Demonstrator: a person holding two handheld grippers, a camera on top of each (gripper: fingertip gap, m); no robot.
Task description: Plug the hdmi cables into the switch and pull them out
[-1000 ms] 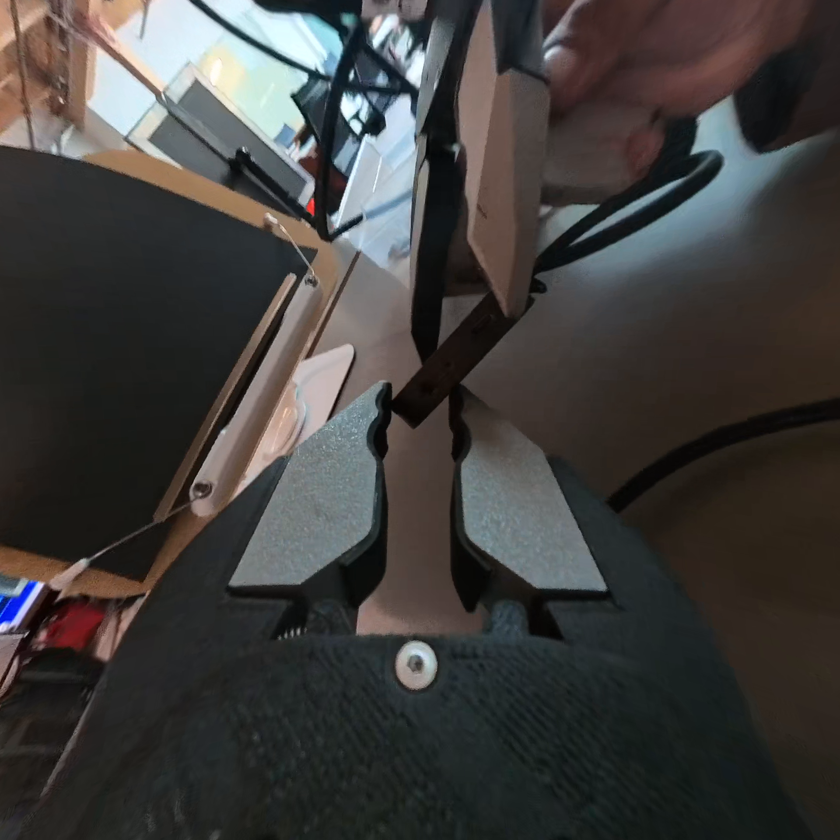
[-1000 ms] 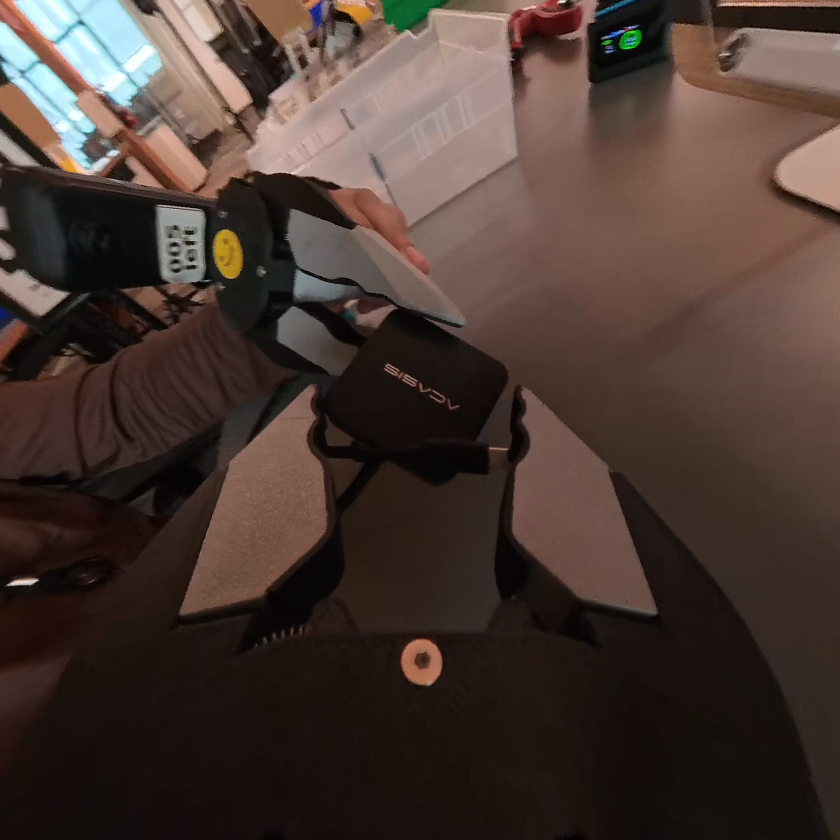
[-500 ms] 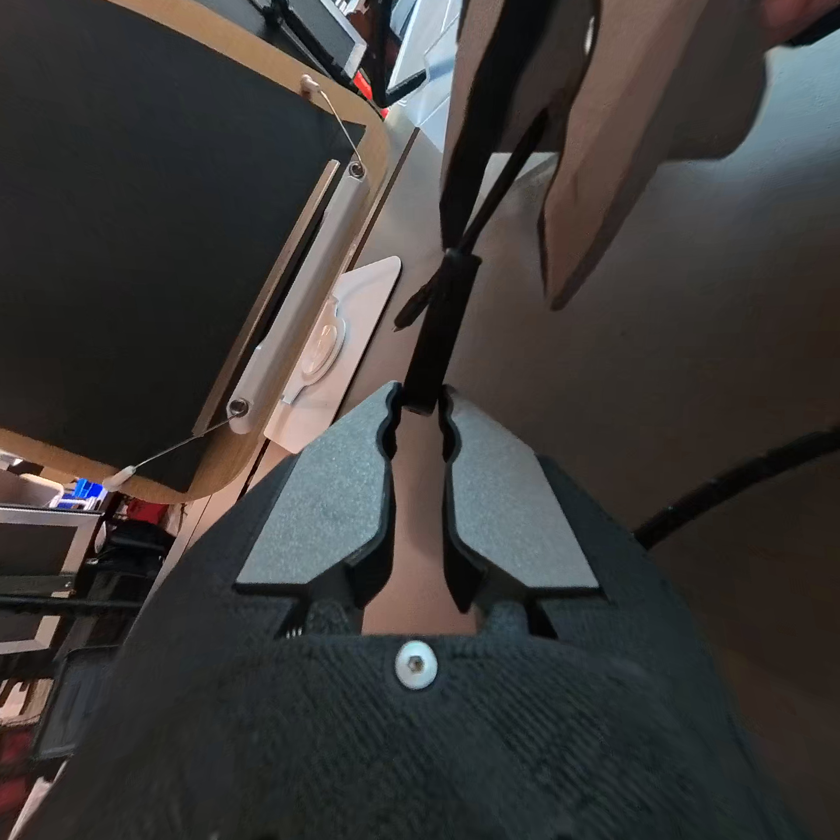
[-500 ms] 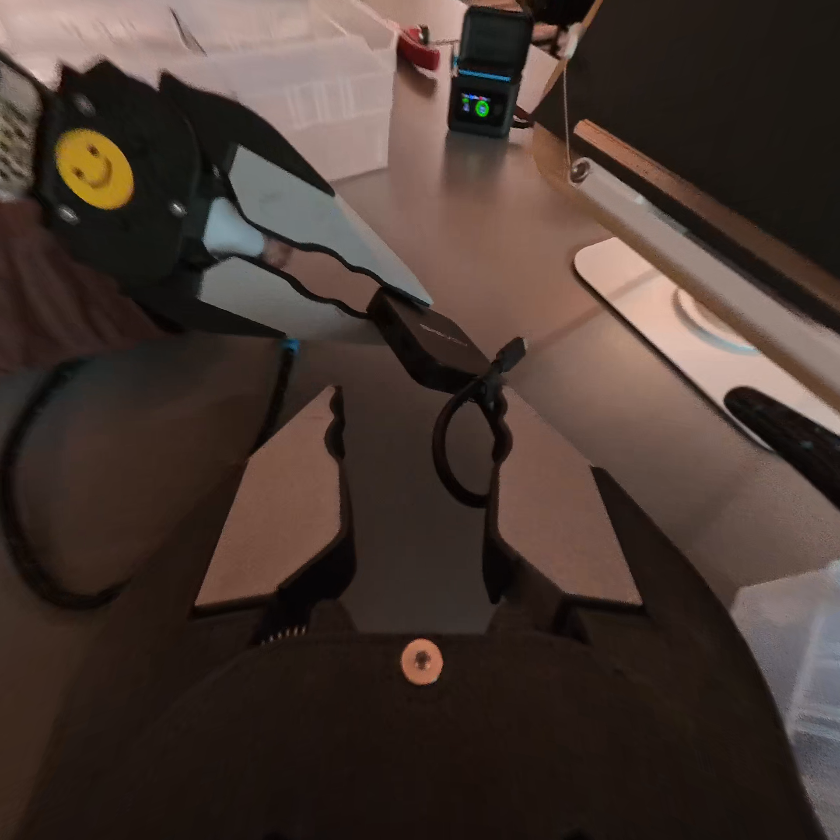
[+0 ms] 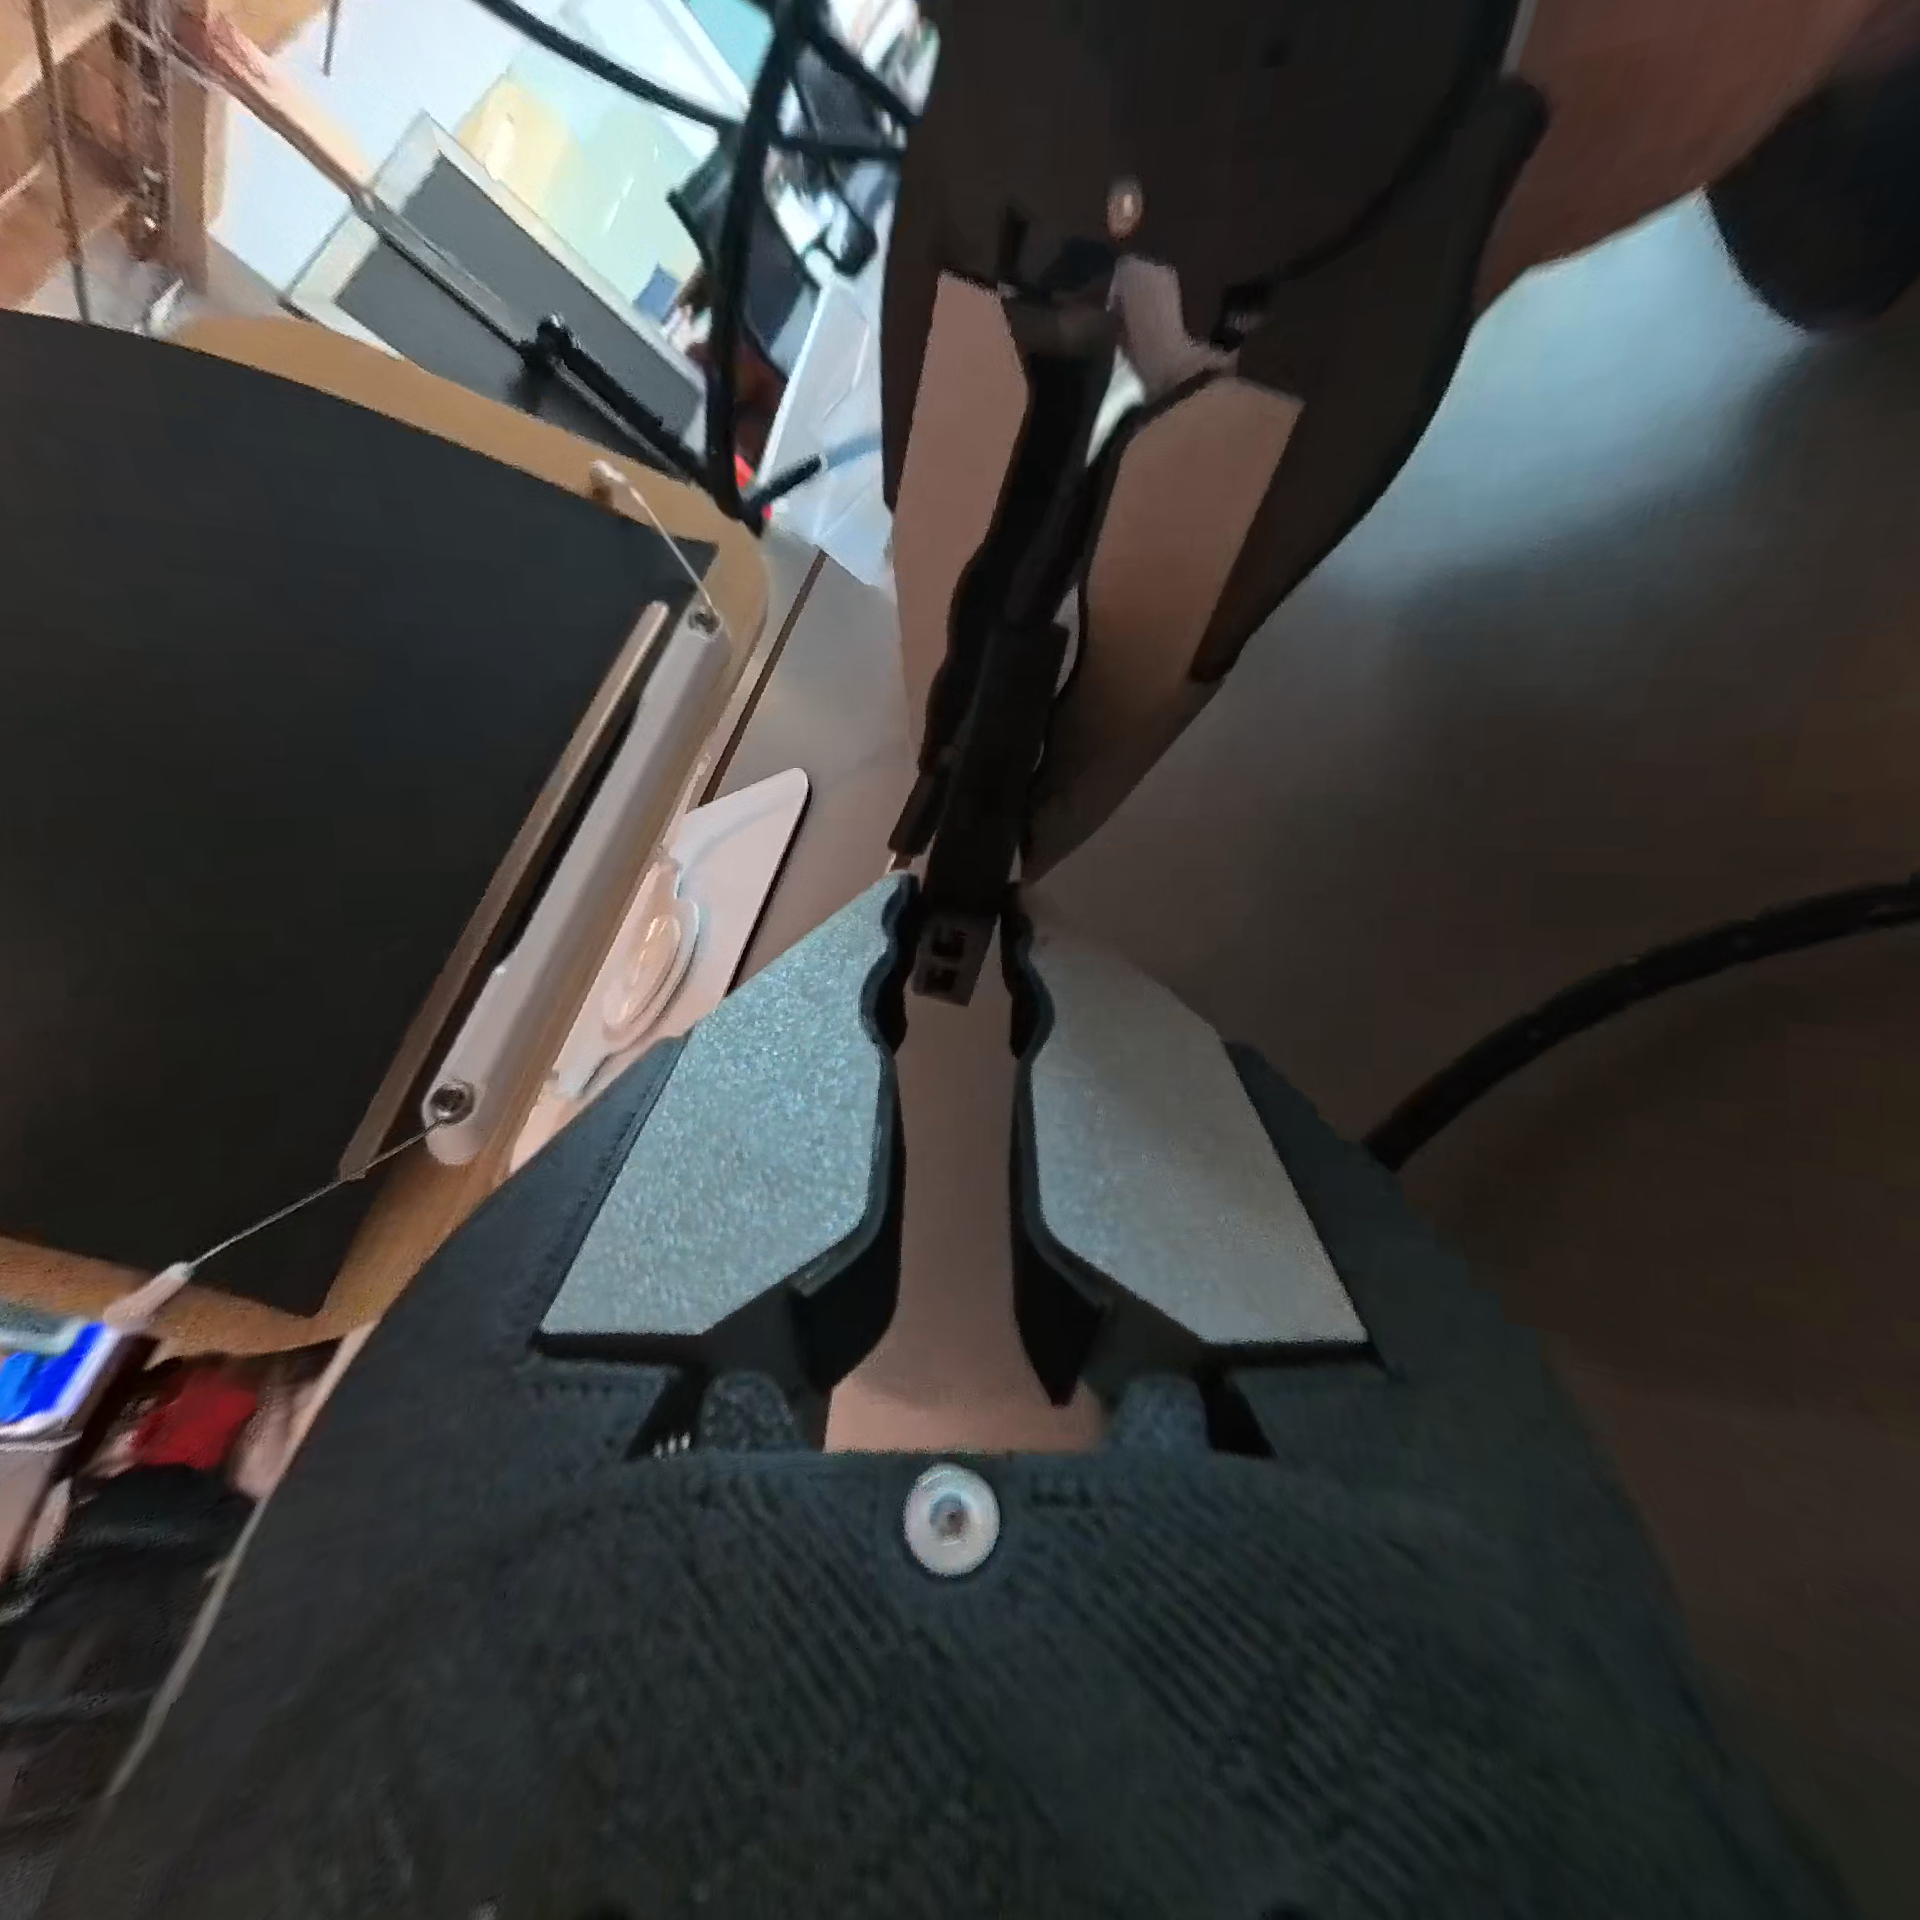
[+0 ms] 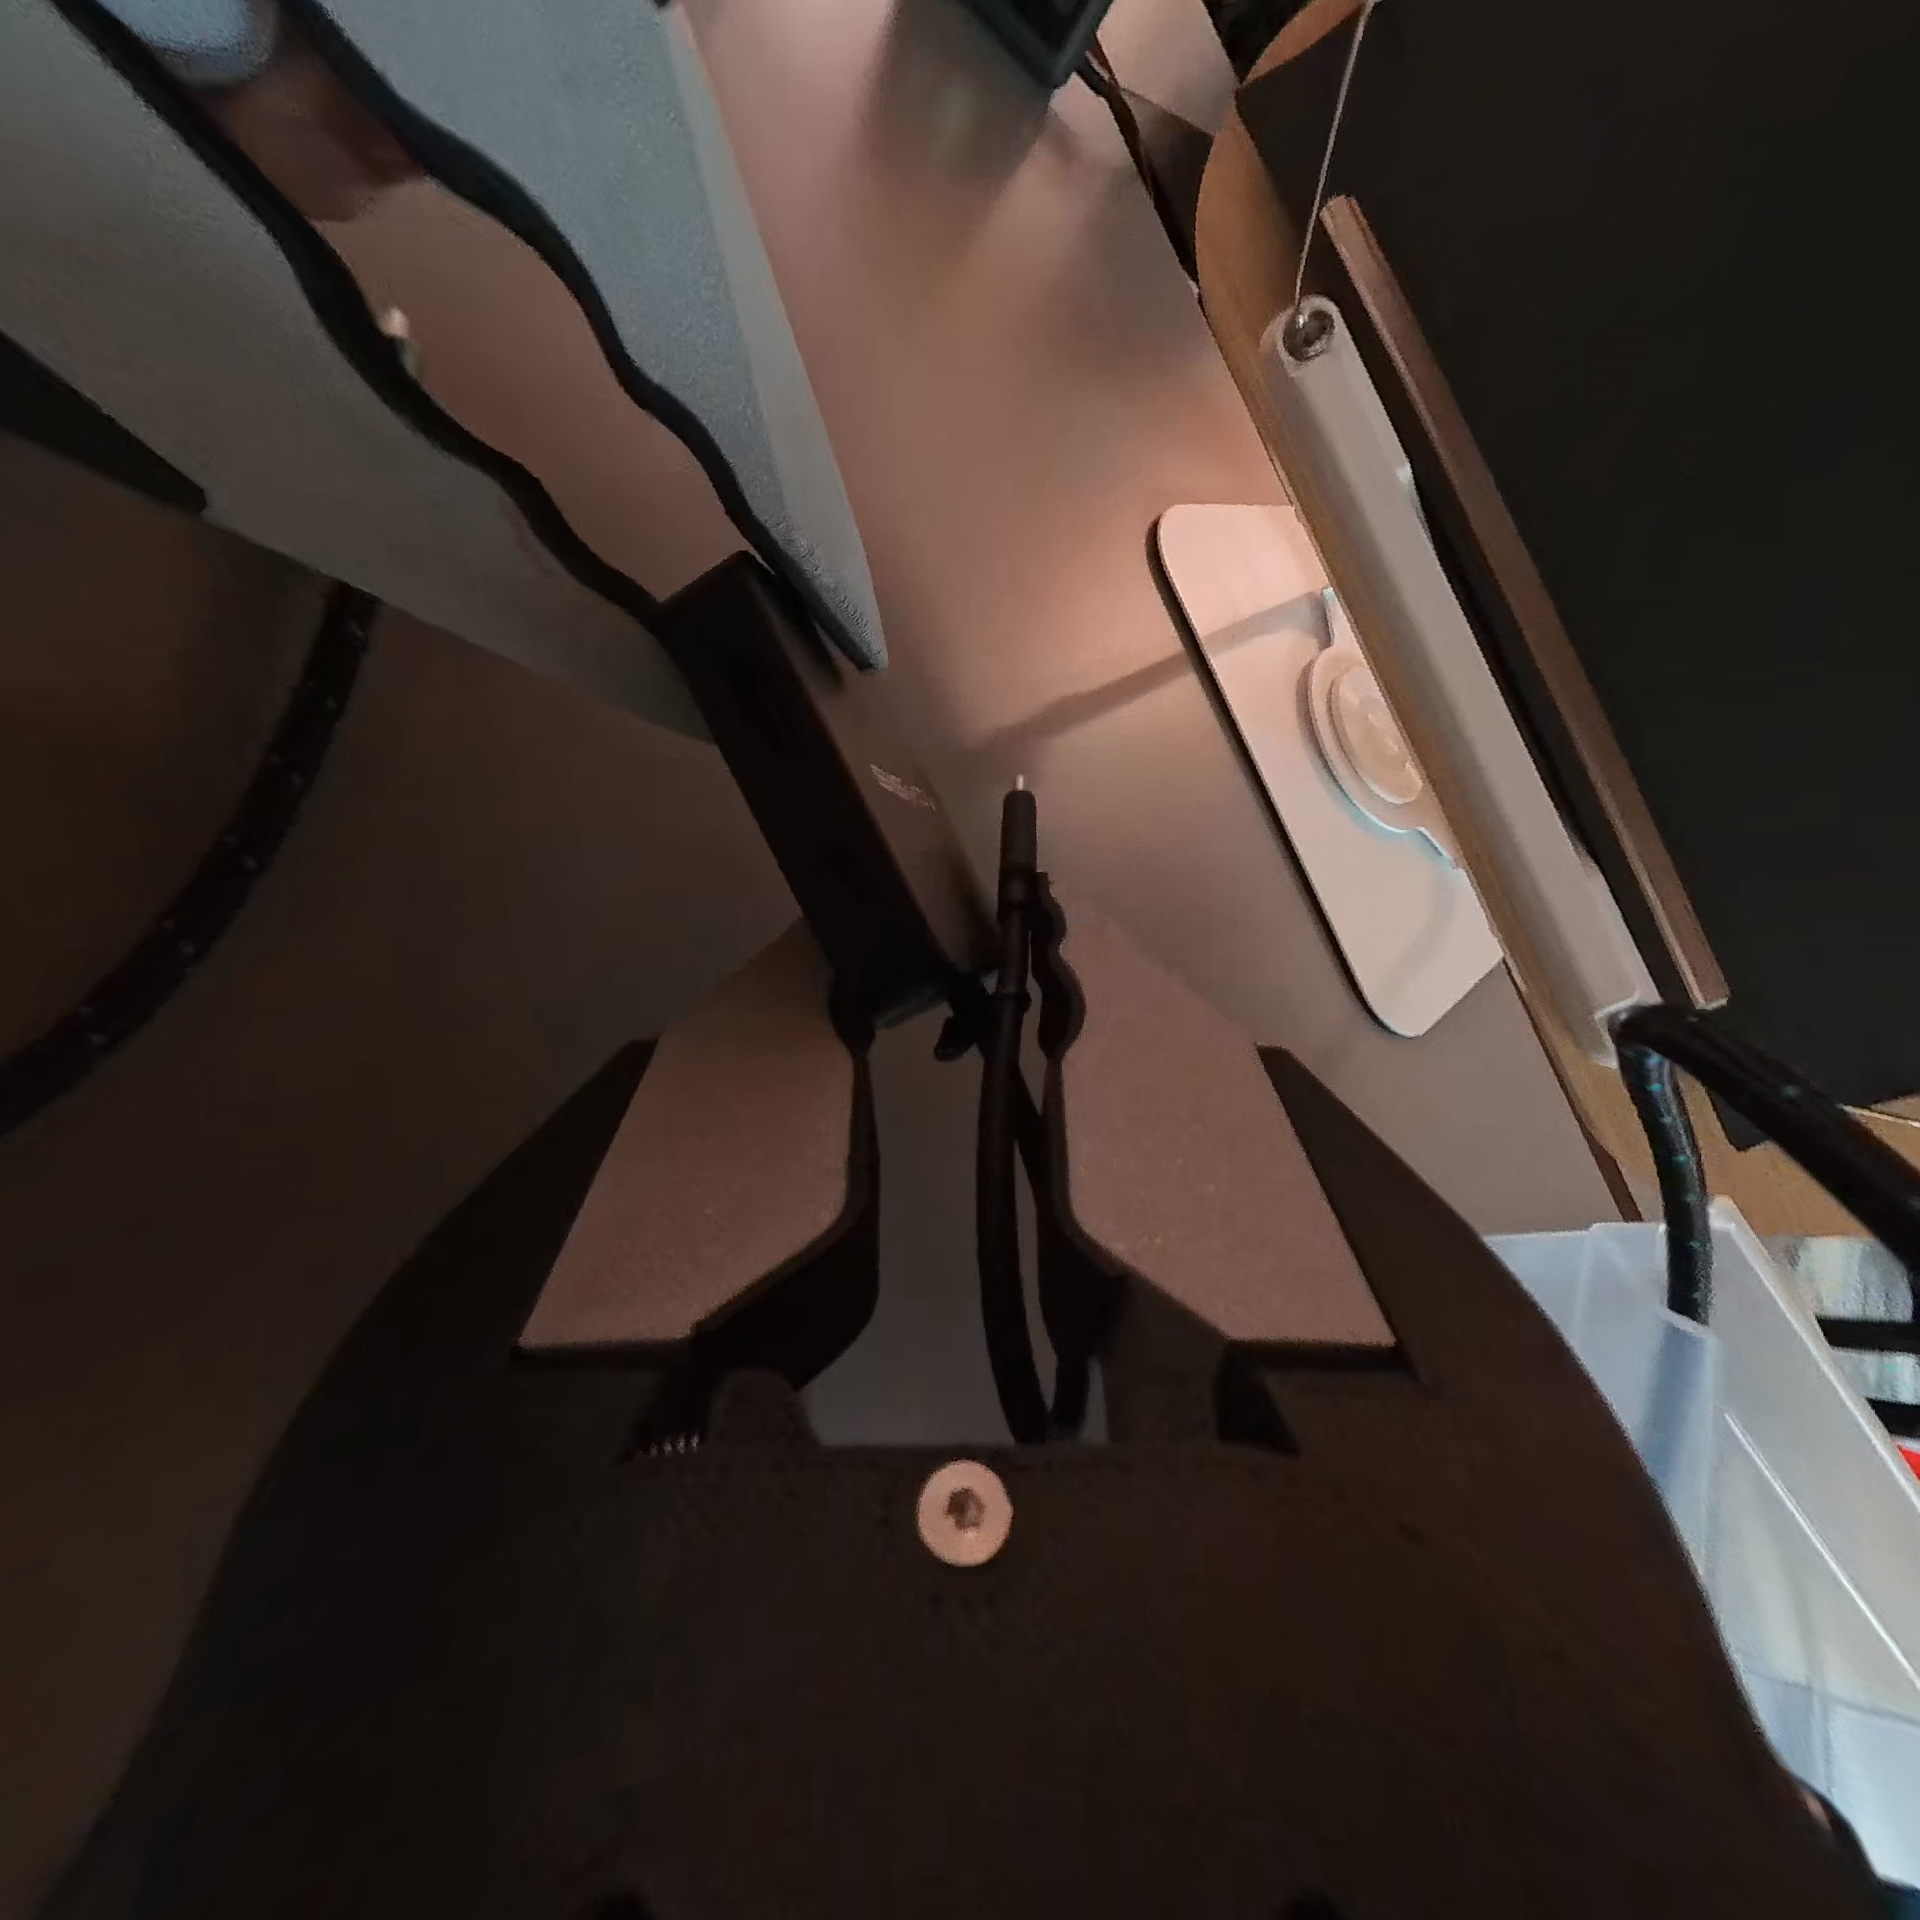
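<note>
The black switch (image 5: 987,727) hangs edge-on above the table between both grippers. My left gripper (image 5: 954,940) is shut on its near end, where two ports show. In the right wrist view the left gripper's grey fingers (image 6: 644,208) clamp the far end of the switch (image 6: 821,831). My right gripper (image 6: 951,987) is shut on the switch's near corner together with its short black cable (image 6: 1006,1143), whose plug (image 6: 1021,821) points up free. The right gripper's fingers (image 5: 1195,520) show above in the left wrist view. A black braided HDMI cable (image 5: 1558,997) lies on the table.
A black panel in a wooden frame (image 5: 260,779) stands along the table's edge, with a white plate (image 6: 1320,779) at its foot. A clear plastic bin (image 6: 1766,1507) sits at the right with a braided cable (image 6: 1673,1164) running into it. Another cable (image 6: 260,831) curves at the left. Left tips to right tips: about 5 centimeters.
My right gripper's jaws closed from wide open onto the switch's corner and short cable. My left gripper stayed clamped on the switch, which turned edge-on and rose off the table.
</note>
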